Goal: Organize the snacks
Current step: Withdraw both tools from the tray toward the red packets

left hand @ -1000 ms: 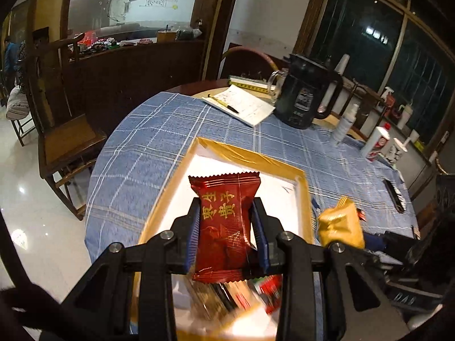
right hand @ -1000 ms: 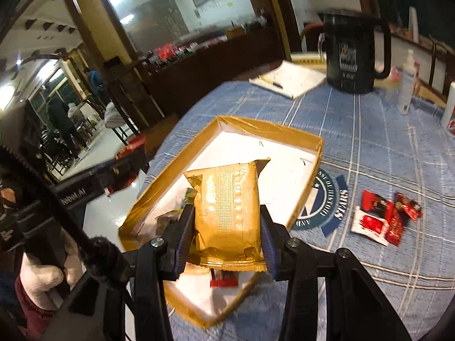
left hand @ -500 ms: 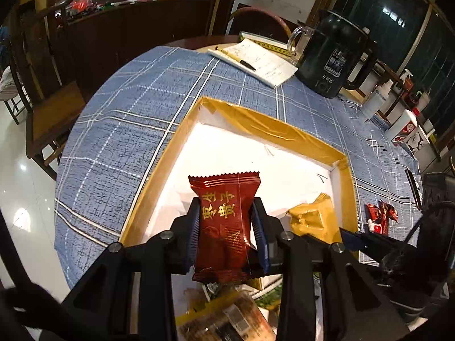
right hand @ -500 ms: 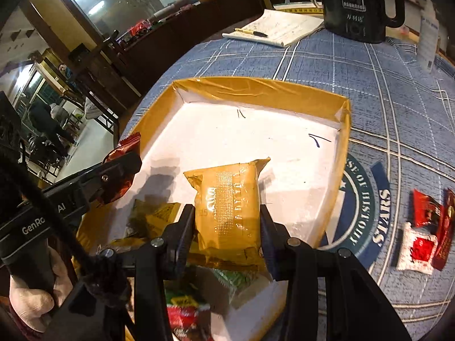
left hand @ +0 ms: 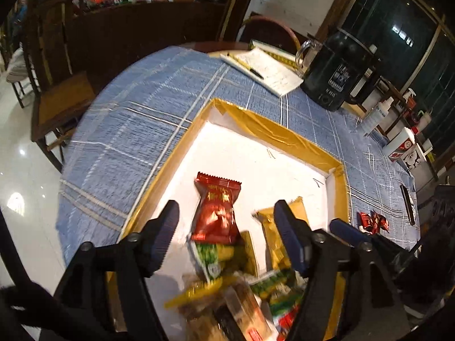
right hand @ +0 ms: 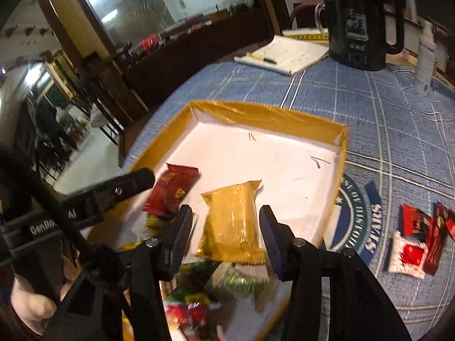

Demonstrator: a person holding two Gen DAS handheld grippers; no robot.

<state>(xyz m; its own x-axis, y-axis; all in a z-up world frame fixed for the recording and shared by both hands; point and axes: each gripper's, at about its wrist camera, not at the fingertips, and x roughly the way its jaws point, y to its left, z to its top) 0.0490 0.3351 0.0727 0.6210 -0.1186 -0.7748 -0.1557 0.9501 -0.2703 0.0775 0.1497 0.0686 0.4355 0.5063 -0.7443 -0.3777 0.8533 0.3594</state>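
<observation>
A white tray with a gold rim [left hand: 273,130] [right hand: 256,116] lies on the blue checked tablecloth. My left gripper [left hand: 224,213] hangs over its near end, jaws opening wide. A red snack packet [left hand: 217,210] [right hand: 170,190] lies between them, touched by neither pad. My right gripper [right hand: 226,216] is beside it, jaws opening, with a gold packet [right hand: 233,221] [left hand: 273,227] between them and a gap at the left pad. Several mixed snacks [right hand: 227,281] are heaped at the tray's near end. Loose red packets [right hand: 418,236] [left hand: 372,221] lie on the cloth to the right.
A black jug [left hand: 338,76] and a notebook with a pen [left hand: 267,71] stand at the table's far side, with bottles [left hand: 378,113] to the right. A wooden chair [left hand: 59,105] stands left of the table. A person's hand [right hand: 31,304] holds the left gripper.
Both grippers have come down over the tray's near end. Their jaws have spread, and the red and gold packets are no longer clamped.
</observation>
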